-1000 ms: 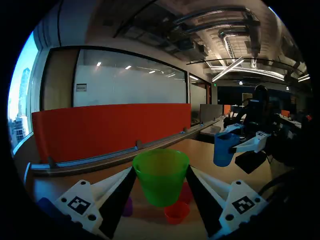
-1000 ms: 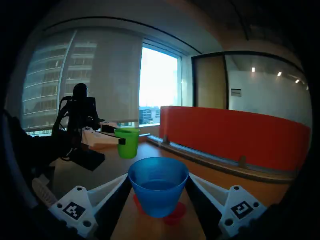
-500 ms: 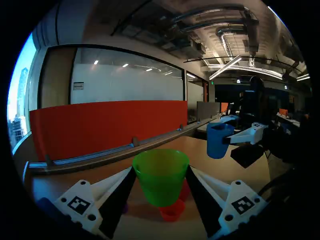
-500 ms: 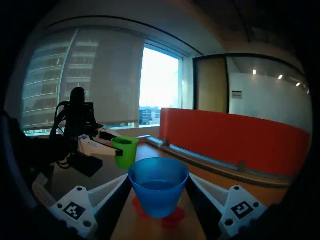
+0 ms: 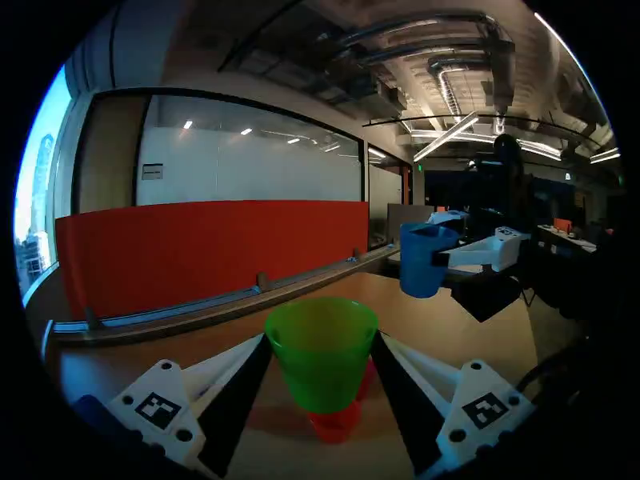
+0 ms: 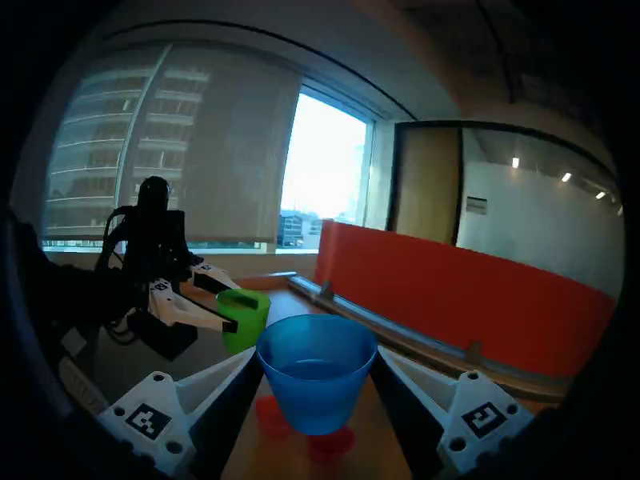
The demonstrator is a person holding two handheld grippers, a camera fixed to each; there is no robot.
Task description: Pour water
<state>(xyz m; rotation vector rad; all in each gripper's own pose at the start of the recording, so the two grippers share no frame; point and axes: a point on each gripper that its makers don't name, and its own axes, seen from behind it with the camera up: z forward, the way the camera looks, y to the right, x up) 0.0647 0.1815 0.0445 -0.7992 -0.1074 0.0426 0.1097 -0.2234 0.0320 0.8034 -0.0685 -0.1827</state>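
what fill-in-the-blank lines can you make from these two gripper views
1. The green cup is clamped between the jaws of the ____ gripper.
2. The right gripper is shut on a blue cup holding some ____.
3. The small cups on the desk beneath are ____.
4. In the right gripper view, the green cup appears to the ____ of the blue cup.
Missing words: left, water, red, left.

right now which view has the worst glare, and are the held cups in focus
Right gripper view: the window is blown out white; the blue cup is sharp. Left gripper view: dimmer, with glare only at the ceiling light strips; the green cup is sharp; the fisheye bows the orange partition.
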